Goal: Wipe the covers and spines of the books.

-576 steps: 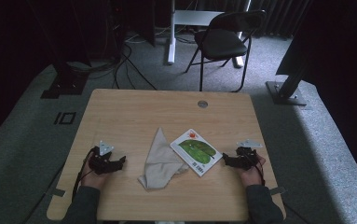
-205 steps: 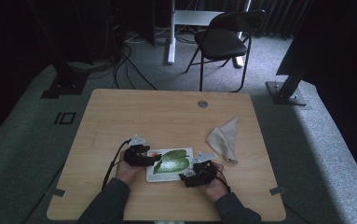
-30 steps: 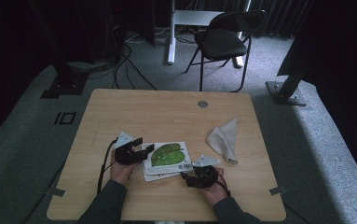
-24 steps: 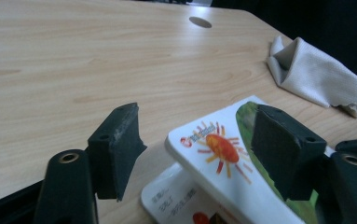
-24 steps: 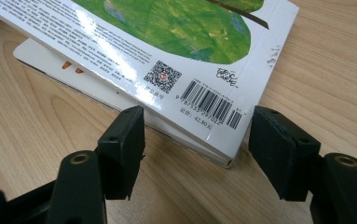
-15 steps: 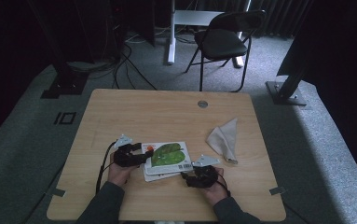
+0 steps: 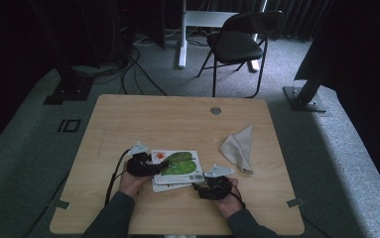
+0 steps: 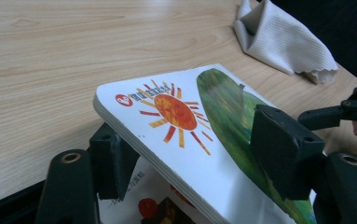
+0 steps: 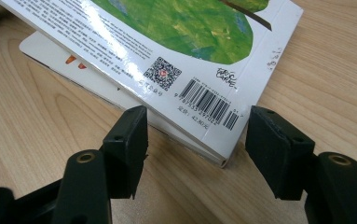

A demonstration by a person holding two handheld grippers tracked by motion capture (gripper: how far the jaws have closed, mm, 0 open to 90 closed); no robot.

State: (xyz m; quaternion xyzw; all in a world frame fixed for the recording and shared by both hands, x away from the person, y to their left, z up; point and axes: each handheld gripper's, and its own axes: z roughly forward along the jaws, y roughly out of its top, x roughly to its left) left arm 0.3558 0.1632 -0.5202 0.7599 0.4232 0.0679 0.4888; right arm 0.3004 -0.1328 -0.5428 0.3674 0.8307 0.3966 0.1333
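Observation:
A picture book (image 7: 177,166) with a sun and a green leaf on its cover lies near the table's front middle, its thick upper part raised off a lower page (image 9: 50,51). My left gripper (image 7: 150,167) is at its left edge. In the left gripper view its jaws (image 8: 195,144) have just been closing, one under the raised part (image 8: 176,112) and one on top, shut on it. My right gripper (image 7: 205,186) is at the front right corner. Its jaws (image 9: 197,140) stand open on either side of the barcode corner (image 9: 209,105) and are not touching it.
A crumpled whitish cloth (image 7: 239,148) lies to the right of the book. The wooden table (image 7: 153,119) has a round grommet (image 7: 216,110) near its far edge. A folding chair (image 7: 237,44) and cables stand on the floor beyond.
Since the oldest frames the cloth went from the middle to the right and the book came to the front middle. Over the last second the left gripper shifted slightly at the book's edge.

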